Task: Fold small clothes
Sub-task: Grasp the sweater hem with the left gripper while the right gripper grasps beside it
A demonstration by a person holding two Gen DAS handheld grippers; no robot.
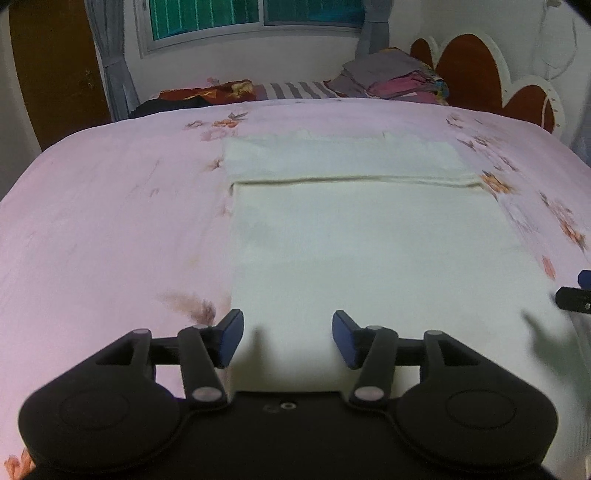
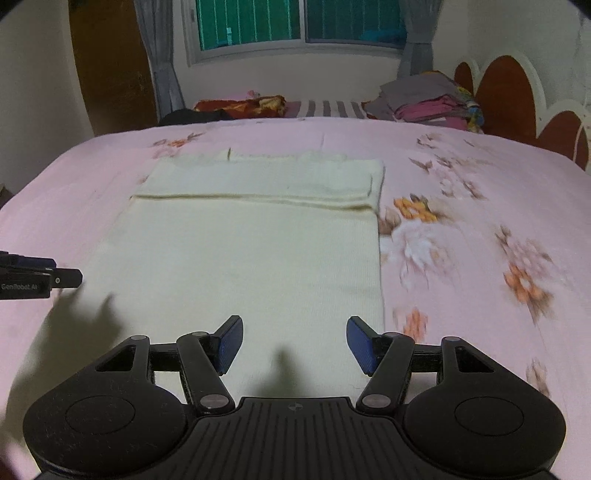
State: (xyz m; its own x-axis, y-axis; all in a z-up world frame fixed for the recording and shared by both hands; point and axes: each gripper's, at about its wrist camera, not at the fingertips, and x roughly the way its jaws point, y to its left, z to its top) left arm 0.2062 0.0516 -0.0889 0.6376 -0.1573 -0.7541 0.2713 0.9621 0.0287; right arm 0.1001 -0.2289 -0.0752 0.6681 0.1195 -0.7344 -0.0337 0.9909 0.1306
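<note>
the garment lay flat on the bedsheet, its far part doubled over the near part. behind it, a clothes stack sat right, beside the headboard.

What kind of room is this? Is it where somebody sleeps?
Most likely a bedroom. A pink flowered bedsheet covers a big bed, a headboard stands against the wall, and there is a curtained window. A cream cloth lies on the bed.

White "GenRobot AI" lettering on left gripper body, partly blurred.
</note>
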